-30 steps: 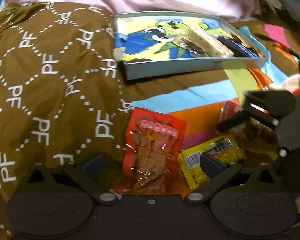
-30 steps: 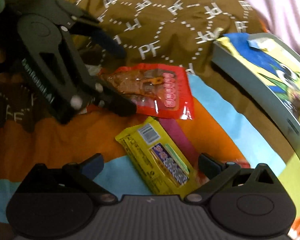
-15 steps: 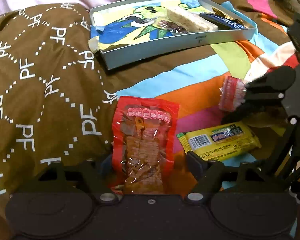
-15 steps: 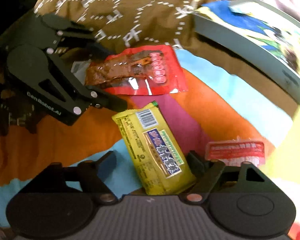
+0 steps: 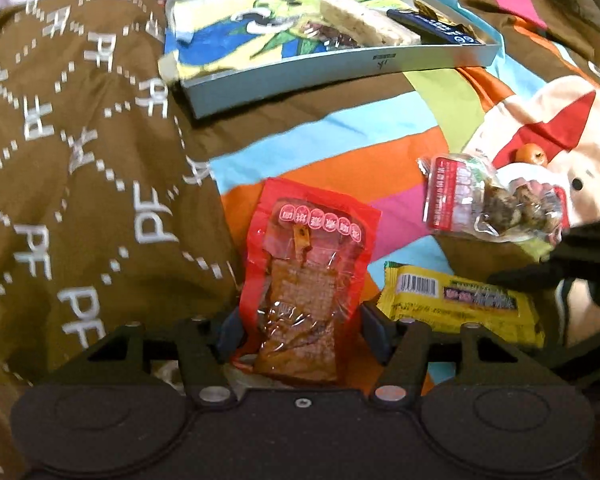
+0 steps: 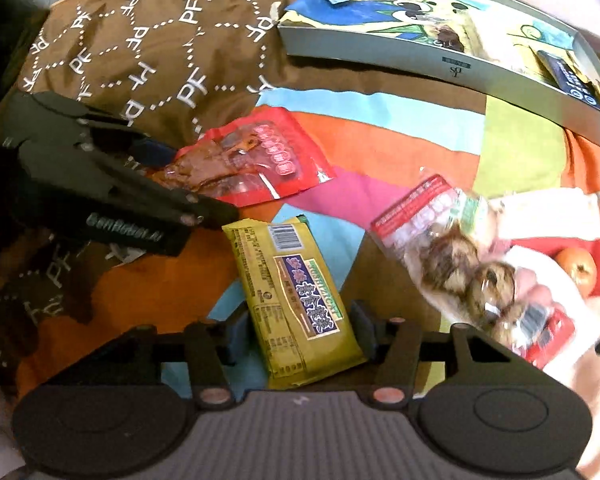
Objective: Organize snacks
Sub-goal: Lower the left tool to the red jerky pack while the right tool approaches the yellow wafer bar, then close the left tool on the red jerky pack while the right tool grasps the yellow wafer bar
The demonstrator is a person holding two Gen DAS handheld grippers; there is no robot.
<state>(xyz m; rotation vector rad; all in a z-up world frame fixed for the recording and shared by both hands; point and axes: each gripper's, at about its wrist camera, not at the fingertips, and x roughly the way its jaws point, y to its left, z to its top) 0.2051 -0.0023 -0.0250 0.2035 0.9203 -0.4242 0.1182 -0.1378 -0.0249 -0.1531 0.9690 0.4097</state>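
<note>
A red snack pouch (image 5: 308,272) lies on the bedspread, its near end between the fingers of my left gripper (image 5: 300,336), which has closed in on it. The pouch also shows in the right wrist view (image 6: 252,164). A yellow snack bar (image 6: 296,300) lies with its near end between the fingers of my right gripper (image 6: 300,332), which has closed in on it; the bar also shows in the left wrist view (image 5: 460,304). A clear bag with a red label (image 5: 492,204) lies to the right. A grey tray (image 5: 340,64) at the back holds snacks.
The tray holds a white bar (image 5: 364,24) and a dark blue packet (image 5: 432,26) on a cartoon picture. A brown patterned quilt (image 5: 80,160) rises on the left. A plush toy (image 6: 580,248) lies at the right, partly under the clear bag (image 6: 460,260).
Both grippers moved forward and narrowed: the left around the red pouch, the right around the yellow bar. The tray and the clear bag came into fuller view.
</note>
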